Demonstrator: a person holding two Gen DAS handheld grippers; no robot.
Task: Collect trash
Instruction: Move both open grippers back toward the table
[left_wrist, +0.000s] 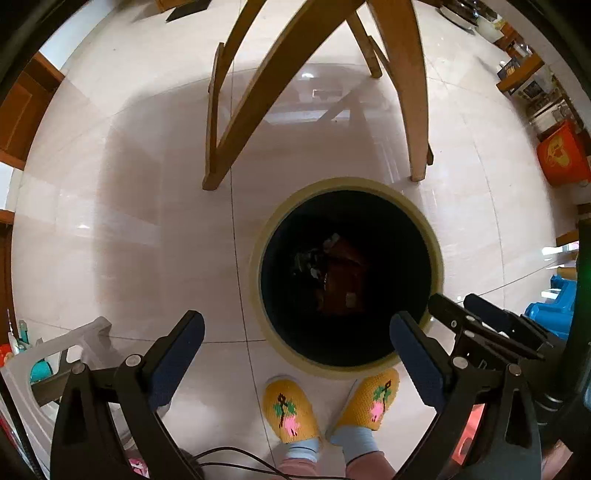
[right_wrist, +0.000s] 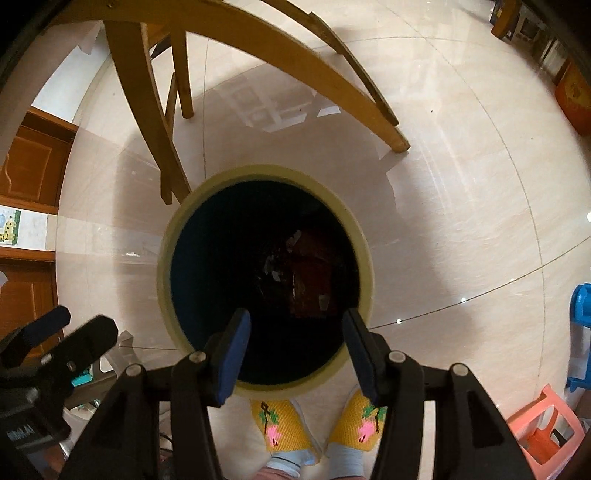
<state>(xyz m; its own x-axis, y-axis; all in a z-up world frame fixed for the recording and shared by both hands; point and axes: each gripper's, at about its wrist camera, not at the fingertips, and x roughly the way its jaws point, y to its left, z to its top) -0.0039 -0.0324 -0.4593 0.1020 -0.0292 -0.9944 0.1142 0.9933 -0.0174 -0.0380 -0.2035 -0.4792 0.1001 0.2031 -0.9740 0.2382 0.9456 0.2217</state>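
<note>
A round bin with a pale yellow rim (left_wrist: 437, 251) and dark inside stands on the tiled floor. It also shows in the right wrist view (right_wrist: 164, 258). Dark reddish and shiny trash (left_wrist: 341, 273) lies at its bottom, also seen from the right wrist (right_wrist: 310, 273). My left gripper (left_wrist: 297, 341) hangs open and empty above the bin's near left edge. My right gripper (right_wrist: 297, 338) is open and empty over the bin's mouth. The right gripper's fingers (left_wrist: 448, 314) show at the right of the left wrist view. The left gripper's fingers (right_wrist: 92, 339) show at the left of the right wrist view.
Wooden chair legs (left_wrist: 229, 147) stand just behind the bin, also in the right wrist view (right_wrist: 170, 173). My feet in yellow slippers (left_wrist: 290, 411) are at the bin's near side. A white stool (left_wrist: 22, 373), an orange stool (right_wrist: 543, 432), blue plastic (right_wrist: 581, 325) and a red box (left_wrist: 561, 155) stand around.
</note>
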